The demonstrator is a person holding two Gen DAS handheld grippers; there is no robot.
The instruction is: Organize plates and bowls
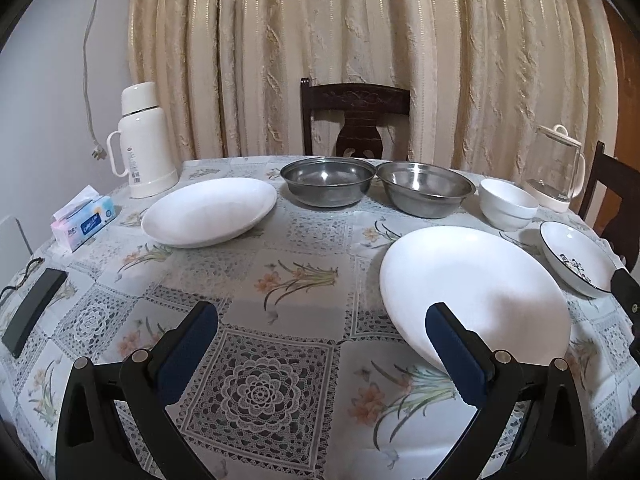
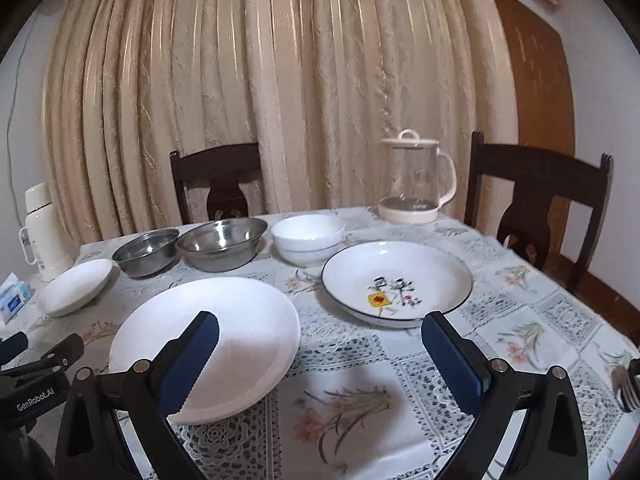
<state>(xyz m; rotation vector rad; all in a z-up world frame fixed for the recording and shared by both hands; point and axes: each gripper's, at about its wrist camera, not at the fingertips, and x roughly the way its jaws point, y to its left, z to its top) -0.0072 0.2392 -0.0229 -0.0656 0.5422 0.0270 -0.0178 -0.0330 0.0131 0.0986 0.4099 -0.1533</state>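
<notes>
Both your grippers, left (image 1: 322,322) and right (image 2: 320,330), gape empty. White plate (image 2: 224,320) just ahead-left of the right one looks glazed, slippery, breakable. Pinch its near rim.

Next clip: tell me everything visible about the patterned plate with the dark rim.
The patterned plate is a shallow, glossy white dish, ceramic by its look, with a thin dark line round the rim and black brush characters plus a yellow-and-red mark in its well. It looks empty, sits upright and flat on the tablecloth, right of the large white plate and in front of the white bowl. Nothing touches it; both hand-held grippers are open and apart from it.
</notes>
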